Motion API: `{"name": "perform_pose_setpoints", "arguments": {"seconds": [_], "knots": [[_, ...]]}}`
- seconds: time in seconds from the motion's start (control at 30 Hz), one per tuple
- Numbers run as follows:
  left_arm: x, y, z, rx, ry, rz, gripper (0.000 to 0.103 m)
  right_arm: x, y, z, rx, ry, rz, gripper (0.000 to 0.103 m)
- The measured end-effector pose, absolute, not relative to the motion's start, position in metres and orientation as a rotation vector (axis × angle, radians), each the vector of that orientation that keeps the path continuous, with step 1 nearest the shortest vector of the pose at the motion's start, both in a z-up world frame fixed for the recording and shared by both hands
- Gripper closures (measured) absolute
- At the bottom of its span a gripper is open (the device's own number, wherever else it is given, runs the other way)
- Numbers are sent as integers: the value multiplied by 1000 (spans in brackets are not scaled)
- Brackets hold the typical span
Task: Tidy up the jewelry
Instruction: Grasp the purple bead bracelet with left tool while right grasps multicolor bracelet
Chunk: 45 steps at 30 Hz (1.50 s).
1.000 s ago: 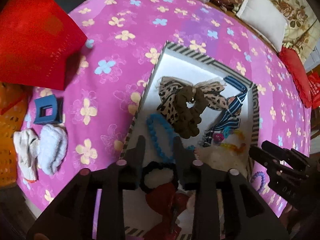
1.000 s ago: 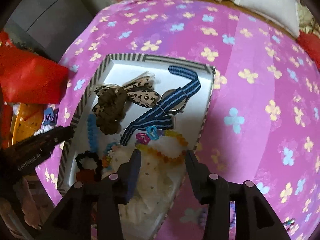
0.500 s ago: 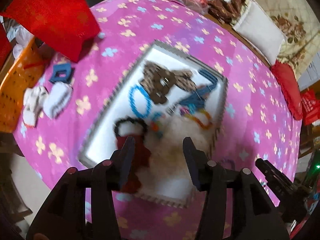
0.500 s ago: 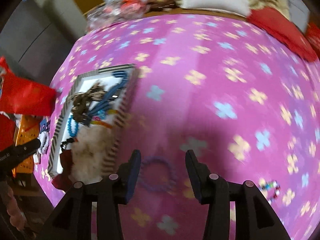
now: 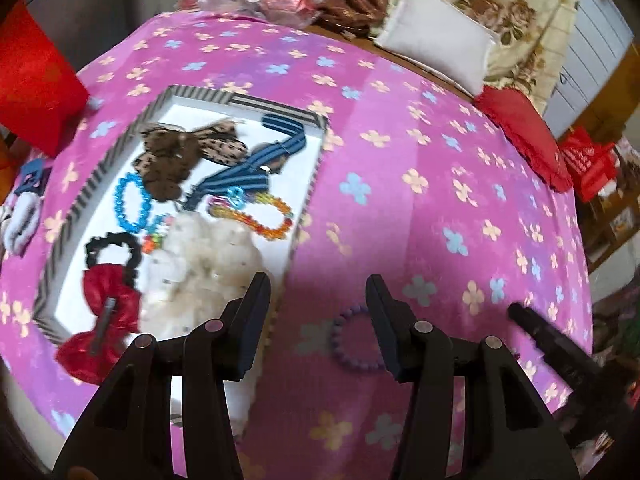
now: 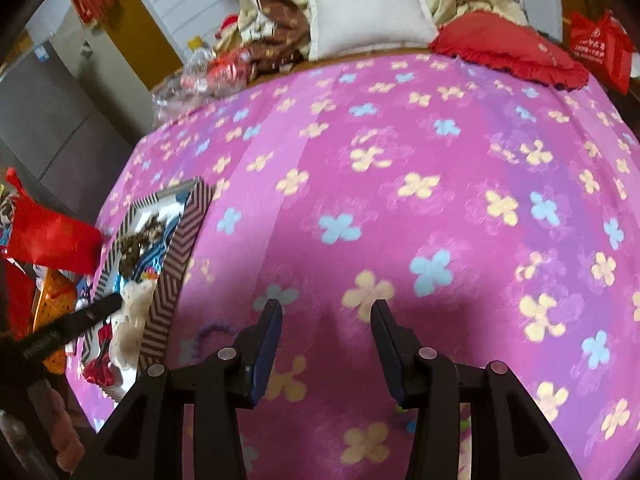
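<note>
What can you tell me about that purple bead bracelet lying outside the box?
The purple bracelet is a closed ring of small, round, matte-looking beads, lilac to violet, lying flat on the pink flowered cloth. It sits just right of the striped box, apart from it. The left gripper, open, hovers above it, one finger hiding part of the ring. Nothing grips it. The right wrist view shows only an arc of it.

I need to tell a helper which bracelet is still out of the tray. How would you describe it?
Find the striped-rim tray on the pink flowered cloth. On the bare cloth just outside the tray lies a purple beaded bracelet, near the open left gripper. The blue and orange bracelets lie inside the tray.
</note>
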State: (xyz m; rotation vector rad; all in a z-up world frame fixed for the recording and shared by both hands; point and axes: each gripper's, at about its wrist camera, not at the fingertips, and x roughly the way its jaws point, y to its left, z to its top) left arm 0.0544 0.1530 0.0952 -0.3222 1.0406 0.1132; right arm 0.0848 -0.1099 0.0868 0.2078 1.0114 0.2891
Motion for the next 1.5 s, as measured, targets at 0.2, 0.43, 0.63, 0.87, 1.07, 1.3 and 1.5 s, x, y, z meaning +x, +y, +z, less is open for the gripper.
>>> {"name": "perform_pose_setpoints", "arguments": {"seconds": [0.2, 0.43, 0.63, 0.87, 1.07, 1.3, 1.5], "knots": [[37, 143, 85, -288, 944, 66, 54, 57, -137, 92, 234, 891, 238, 59], [-21, 146, 89, -311, 849, -15, 54, -29, -162, 96, 313, 757, 127, 59], [-83, 162, 112, -356, 932, -51, 54, -85, -152, 98, 216, 826, 113, 59], [-107, 143, 143, -249, 868, -63, 47, -97, -175, 95, 273, 851, 121, 59], [-54, 94, 116, -54, 894, -162, 47, -69, -177, 70, 147, 893, 113, 59], [29, 95, 58, -49, 989, -126, 48, -12, -187, 40, 150, 952, 111, 59], [51, 101, 30, -81, 1060, -125, 48, 11, -181, 28, 146, 979, 125, 59]]}}
